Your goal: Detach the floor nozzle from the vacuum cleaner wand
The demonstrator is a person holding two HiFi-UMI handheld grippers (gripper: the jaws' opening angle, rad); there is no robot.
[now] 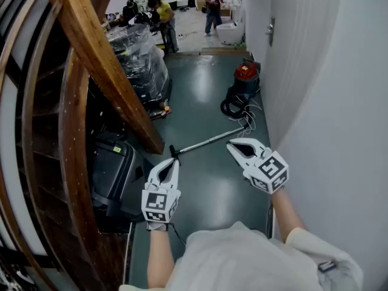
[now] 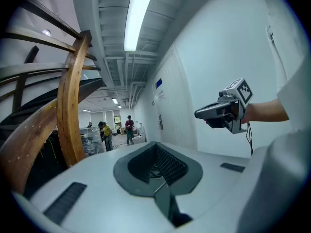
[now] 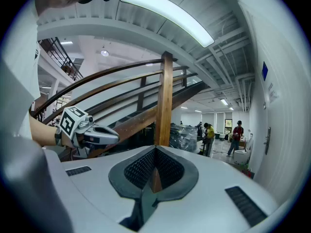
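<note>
The red vacuum cleaner (image 1: 246, 75) stands on the dark floor by the right wall, its black hose (image 1: 233, 107) coiled in front of it. The metal wand (image 1: 209, 140) lies slanting on the floor and ends in a small black floor nozzle (image 1: 174, 152). My left gripper (image 1: 174, 162) is shut and empty, held in the air above the nozzle end. My right gripper (image 1: 232, 145) is also shut and empty, above the wand's other end. Each gripper view shows the other gripper: the right one (image 2: 198, 113), the left one (image 3: 114, 138). Neither gripper touches the wand.
A wooden stair beam (image 1: 103, 65) slants across the left. Below it sit a black machine (image 1: 112, 165) and a plastic-wrapped pallet (image 1: 142, 62). A white wall (image 1: 315, 102) closes the right side. Several people (image 1: 213, 5) and a white toilet (image 1: 230, 33) are at the far end.
</note>
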